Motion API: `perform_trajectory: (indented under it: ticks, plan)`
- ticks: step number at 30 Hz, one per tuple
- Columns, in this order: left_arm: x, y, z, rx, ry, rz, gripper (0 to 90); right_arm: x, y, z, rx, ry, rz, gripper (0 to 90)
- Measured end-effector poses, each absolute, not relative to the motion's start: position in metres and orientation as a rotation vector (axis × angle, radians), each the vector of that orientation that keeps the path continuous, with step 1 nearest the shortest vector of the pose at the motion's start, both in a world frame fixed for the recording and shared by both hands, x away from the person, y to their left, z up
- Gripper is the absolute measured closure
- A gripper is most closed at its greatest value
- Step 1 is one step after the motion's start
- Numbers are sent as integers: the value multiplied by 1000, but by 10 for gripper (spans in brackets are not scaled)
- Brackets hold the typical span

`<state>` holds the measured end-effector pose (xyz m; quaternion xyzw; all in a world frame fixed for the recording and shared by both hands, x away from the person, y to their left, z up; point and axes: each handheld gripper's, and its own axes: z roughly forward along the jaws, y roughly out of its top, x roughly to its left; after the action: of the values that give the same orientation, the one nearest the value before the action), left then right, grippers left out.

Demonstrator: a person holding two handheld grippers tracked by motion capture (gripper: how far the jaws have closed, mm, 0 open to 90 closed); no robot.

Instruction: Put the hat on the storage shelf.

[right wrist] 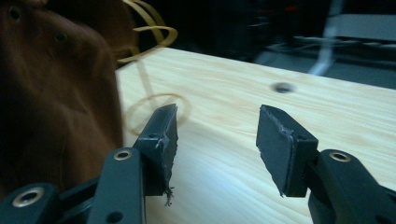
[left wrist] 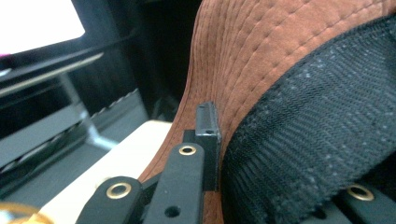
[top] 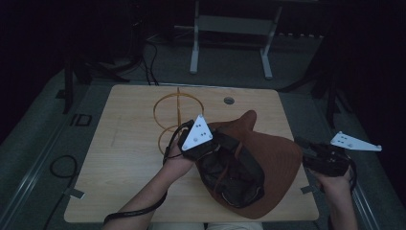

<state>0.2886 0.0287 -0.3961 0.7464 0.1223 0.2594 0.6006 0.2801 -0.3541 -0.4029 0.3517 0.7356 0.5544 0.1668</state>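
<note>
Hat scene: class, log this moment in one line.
left gripper: shut on hat | right gripper: open, beside hat | stand: behind

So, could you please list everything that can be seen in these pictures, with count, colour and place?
hat: one, brown with black lining, lying brim-up on the table's right half
hat stand: one, golden wire rings on a thin post, behind the left gripper
table: one, light wood, centre
cable hole: one, grey, far part of the tabletop
frame legs: two, light grey, on the floor beyond the table
left gripper: one, black, jaws shut on the hat's inner edge
right gripper: one, black, jaws open with nothing between them, at the table's right edge
</note>
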Motion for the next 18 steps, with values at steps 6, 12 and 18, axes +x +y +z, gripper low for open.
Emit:
perform_trajectory:
  ticks: [6,12,18]
  plan:
    - [284,30,-397,1690,174,556,868,283,-321,-397,867,2169,1678,455]
    - [276,22,-395,1659,121,551,867,280,-285,-398,709,2270,1739,392]
    - [269,10,-392,1660,95,564,868,279,-261,-401,576,2306,1818,365]
